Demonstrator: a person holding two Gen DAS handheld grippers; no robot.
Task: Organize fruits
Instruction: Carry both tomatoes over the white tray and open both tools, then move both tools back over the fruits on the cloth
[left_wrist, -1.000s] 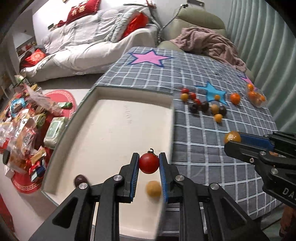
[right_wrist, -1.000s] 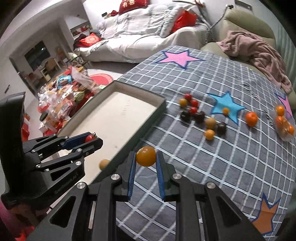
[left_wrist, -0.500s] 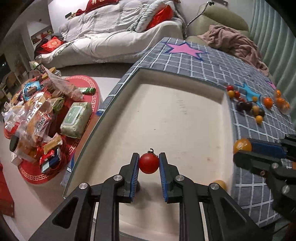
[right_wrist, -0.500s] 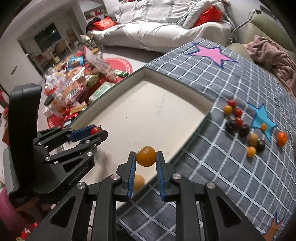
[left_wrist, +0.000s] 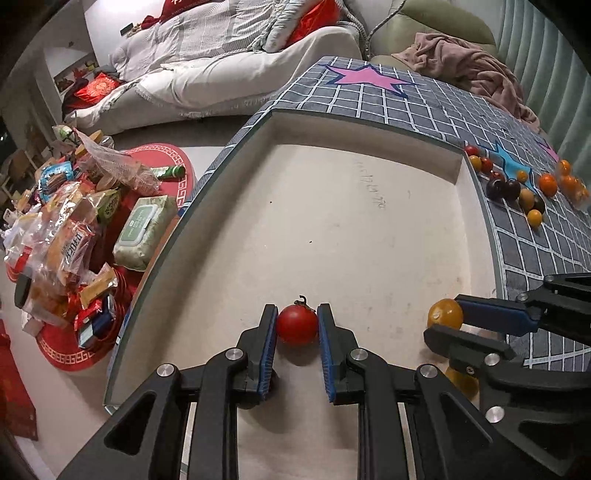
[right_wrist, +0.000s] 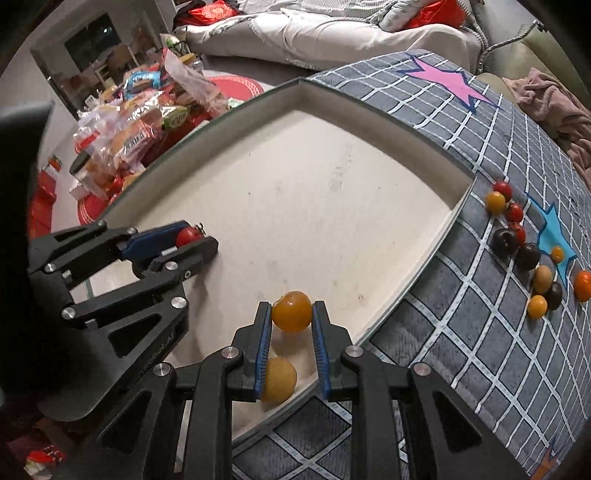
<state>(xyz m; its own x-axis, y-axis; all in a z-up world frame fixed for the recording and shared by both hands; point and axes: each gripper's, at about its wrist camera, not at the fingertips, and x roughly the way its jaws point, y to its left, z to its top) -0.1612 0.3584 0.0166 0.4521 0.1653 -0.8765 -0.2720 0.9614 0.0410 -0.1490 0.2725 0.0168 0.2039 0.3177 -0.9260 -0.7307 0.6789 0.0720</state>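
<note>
Over the near end of the tray (left_wrist: 369, 155) we hold both grippers, each with its jaws clamped on one small fruit. Our left gripper (left_wrist: 297, 328) pinches a red tomato (left_wrist: 297, 326) with its stalk up, low above the tray floor; our right gripper (right_wrist: 291, 312) pinches an orange-yellow tomato (right_wrist: 291, 310) close to the tray's right-hand wall. Whether either fruit touches the floor we cannot tell.

Just under the right jaws a pale yellow fruit (right_wrist: 279, 380) already lies in the tray's near corner — the only fruit we can plainly see delivered. A dark rounded shape sits behind the left jaws, too hidden to name. The rest of the tray floor is bare.

Farther off, on the checked cloth (right_wrist: 480, 332) of the table, a loose cluster of fruits (right_wrist: 524, 247) waits beside the blue star: red, dark, tan and orange ones, some touching. Beyond them more orange fruits (left_wrist: 572, 184) lie near the cloth's far edge.

We judge the task early on — two fruits about to be set down, one in place, and well over a dozen left to carry across.
</note>
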